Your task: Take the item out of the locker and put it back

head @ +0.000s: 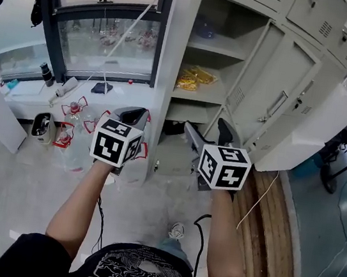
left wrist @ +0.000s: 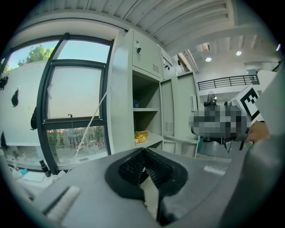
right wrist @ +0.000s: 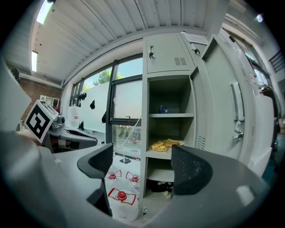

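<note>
The grey locker stands open in front of me. Yellow snack packets lie on its middle shelf, also seen in the left gripper view and the right gripper view. A small dark blue item sits on the shelf above. My left gripper is held short of the locker, shut with its pads together and nothing between them. My right gripper points at the lower shelves, open and empty. Both are well clear of the packets.
The locker door swings out to the right. Clear water bottles with red caps stand on the floor left of the locker, below the window. A dark object lies on the lowest shelf. A wooden curb runs along the right.
</note>
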`<state>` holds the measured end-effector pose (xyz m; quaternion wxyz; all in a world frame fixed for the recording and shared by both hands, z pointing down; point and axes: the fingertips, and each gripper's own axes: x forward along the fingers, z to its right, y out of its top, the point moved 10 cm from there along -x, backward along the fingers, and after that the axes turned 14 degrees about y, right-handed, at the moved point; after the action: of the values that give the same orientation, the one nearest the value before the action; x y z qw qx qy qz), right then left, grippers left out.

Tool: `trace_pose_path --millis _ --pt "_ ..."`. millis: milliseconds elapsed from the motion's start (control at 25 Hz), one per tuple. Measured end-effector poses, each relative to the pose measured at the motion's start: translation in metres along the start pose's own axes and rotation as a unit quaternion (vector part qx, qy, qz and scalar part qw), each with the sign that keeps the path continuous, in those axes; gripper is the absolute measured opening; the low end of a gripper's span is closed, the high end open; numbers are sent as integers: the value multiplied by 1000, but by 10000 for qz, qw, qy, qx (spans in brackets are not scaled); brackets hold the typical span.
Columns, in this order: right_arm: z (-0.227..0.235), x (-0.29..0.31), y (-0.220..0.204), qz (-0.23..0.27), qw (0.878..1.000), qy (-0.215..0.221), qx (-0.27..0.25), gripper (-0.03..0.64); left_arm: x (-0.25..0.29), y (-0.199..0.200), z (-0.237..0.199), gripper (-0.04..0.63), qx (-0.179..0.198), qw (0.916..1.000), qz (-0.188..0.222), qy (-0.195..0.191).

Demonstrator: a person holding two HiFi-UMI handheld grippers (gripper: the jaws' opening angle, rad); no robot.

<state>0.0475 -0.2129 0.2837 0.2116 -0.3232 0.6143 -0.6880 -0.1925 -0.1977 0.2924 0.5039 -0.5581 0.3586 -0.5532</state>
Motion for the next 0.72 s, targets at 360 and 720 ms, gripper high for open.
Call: trace_pose_path --millis 360,720 --pt "52 42 -8 -19 9992 397 16 405 38 3 7 0 -110 9987 -36 490" --pt "106 92 -14 -112 9967 784 159 390 81 13 16 0 -113 9954 -150 936"
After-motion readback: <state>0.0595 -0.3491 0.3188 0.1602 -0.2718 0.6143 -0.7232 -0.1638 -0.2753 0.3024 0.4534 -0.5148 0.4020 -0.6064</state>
